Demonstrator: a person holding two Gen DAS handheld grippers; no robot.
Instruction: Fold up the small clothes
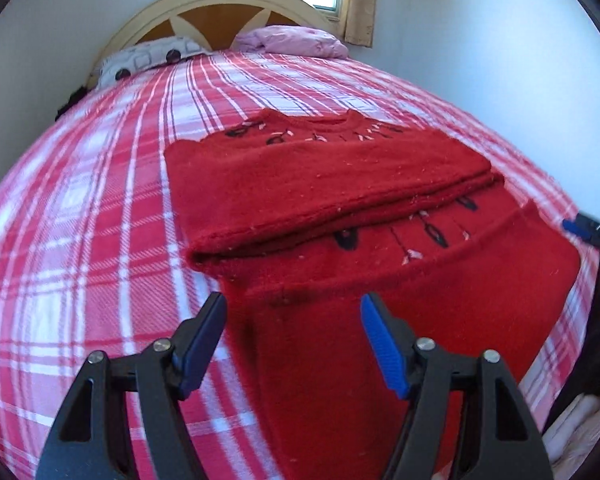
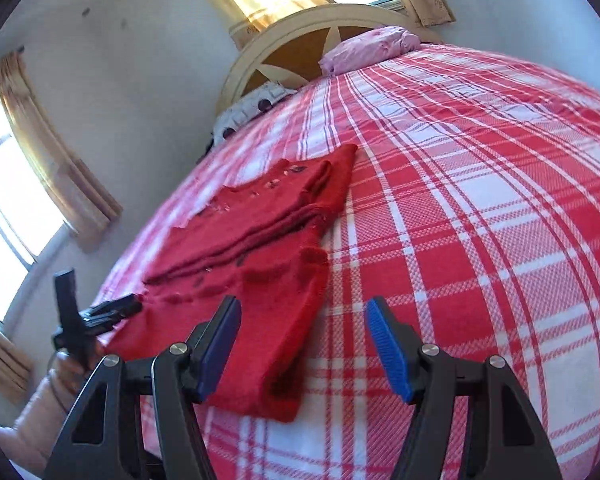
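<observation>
The bed (image 1: 100,208), spread with a red and white checked cover, takes up most of both views, with a headboard (image 1: 220,4) and two pillows at the far end. On the cover lies the sweater (image 1: 340,208), a small red knit with dark stitched motifs, set near the bed's near edge. Its sleeves look to be laid in across the chest, forming a thick band (image 1: 300,176) that crosses the body, with the collar beyond it and the hem part hanging towards the near edge. So the step in hand seems to be the one after the sleeves: bringing the bottom up over the band, or the top down, to halve the garment. The left gripper (image 1: 292,340) hangs over the lower left part of the sweater, jaws apart, one pad over the cover and the other over the knit, nothing pressed between them. The right gripper (image 2: 302,344) hovers over the sweater's right edge, likewise apart and empty; the left tool shows at the far side of that view. The next move likely calls for each tool to drop to its own hem corner, pinch both layers of knit together, and lift evenly so that the fold lands square and the sleeves stay tucked.
</observation>
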